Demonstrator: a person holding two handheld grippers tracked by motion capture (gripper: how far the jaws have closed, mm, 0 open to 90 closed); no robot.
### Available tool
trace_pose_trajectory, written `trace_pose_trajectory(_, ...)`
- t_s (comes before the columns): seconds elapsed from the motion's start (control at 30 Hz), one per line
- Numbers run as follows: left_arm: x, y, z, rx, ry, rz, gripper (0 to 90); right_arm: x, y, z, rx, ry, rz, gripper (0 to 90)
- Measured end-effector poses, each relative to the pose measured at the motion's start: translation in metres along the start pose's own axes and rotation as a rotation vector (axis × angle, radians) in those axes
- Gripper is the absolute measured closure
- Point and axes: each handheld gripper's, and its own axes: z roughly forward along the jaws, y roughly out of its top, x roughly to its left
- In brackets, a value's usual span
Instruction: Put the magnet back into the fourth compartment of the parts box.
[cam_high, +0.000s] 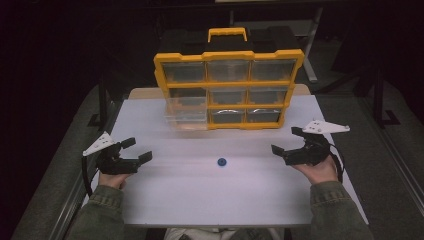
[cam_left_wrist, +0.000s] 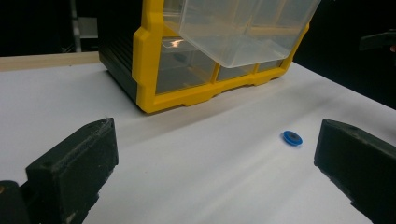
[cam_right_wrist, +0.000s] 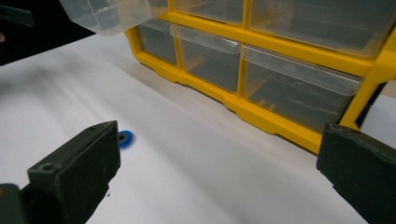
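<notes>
Both grippers were spread wide, holding nothing. My left gripper (cam_high: 134, 150) hovered low over the desk (cam_high: 200, 195), right gripper (cam_high: 286, 142) mirrored it. The blue washer (cam_high: 221, 161) lay flat on the desk between them, ahead of the left gripper and off to its right, nearer neither. The yellow organizer (cam_high: 229, 56) stood upright beyond both. One clear drawer (cam_high: 187, 116) was pulled out, probably so the washer could go in. That looked like the job.
</notes>
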Motion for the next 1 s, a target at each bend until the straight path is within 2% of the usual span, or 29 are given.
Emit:
trace_pose_trajectory(0.5,0.001,0.000,-0.001,-0.012,0.003,-0.005,0.0,0.010,0.015,0.017,0.044,0.035,-0.041,0.0)
trace_pose_trajectory(1.0,0.001,0.000,-0.001,-0.013,0.001,-0.005,0.0,0.016,0.023,0.028,0.071,0.060,-0.063,0.0)
